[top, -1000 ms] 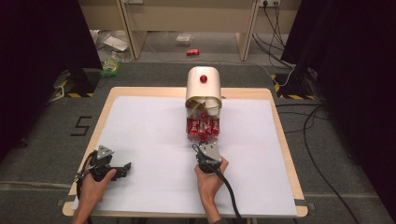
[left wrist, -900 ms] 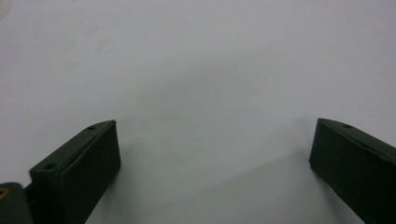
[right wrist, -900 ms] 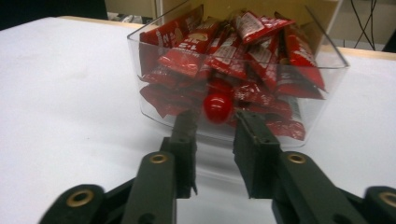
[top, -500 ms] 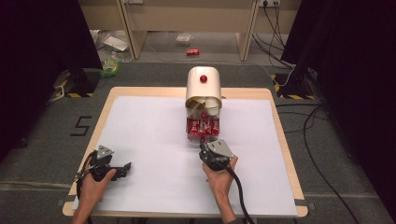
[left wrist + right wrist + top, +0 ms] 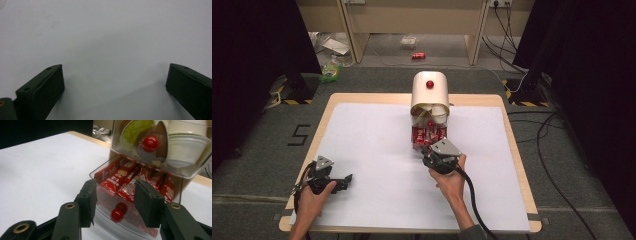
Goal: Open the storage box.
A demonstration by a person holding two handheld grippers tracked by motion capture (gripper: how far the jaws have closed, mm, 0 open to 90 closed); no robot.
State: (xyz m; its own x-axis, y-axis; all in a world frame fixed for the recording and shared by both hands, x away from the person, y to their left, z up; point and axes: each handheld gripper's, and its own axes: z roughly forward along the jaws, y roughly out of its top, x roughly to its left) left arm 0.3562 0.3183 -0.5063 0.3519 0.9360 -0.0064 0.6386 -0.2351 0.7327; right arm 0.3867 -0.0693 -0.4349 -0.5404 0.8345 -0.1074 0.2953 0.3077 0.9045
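Clear plastic drawer point(image 5: 130, 202) with red knob point(image 5: 117, 215) is sitting pulled out under the cream dispenser point(image 5: 430, 95) at mid-table, showing red snack bars point(image 5: 120, 180); right gripper point(image 5: 115, 201) jaws have just been opening, nothing clamped; left gripper point(image 5: 113, 80) is resting spread apart

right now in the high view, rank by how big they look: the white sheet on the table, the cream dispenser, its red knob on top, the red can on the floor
1. white sheet, by far the largest
2. cream dispenser
3. red can, though it lies farther from the camera, so its true size is unsure
4. red knob, a little smaller than the can
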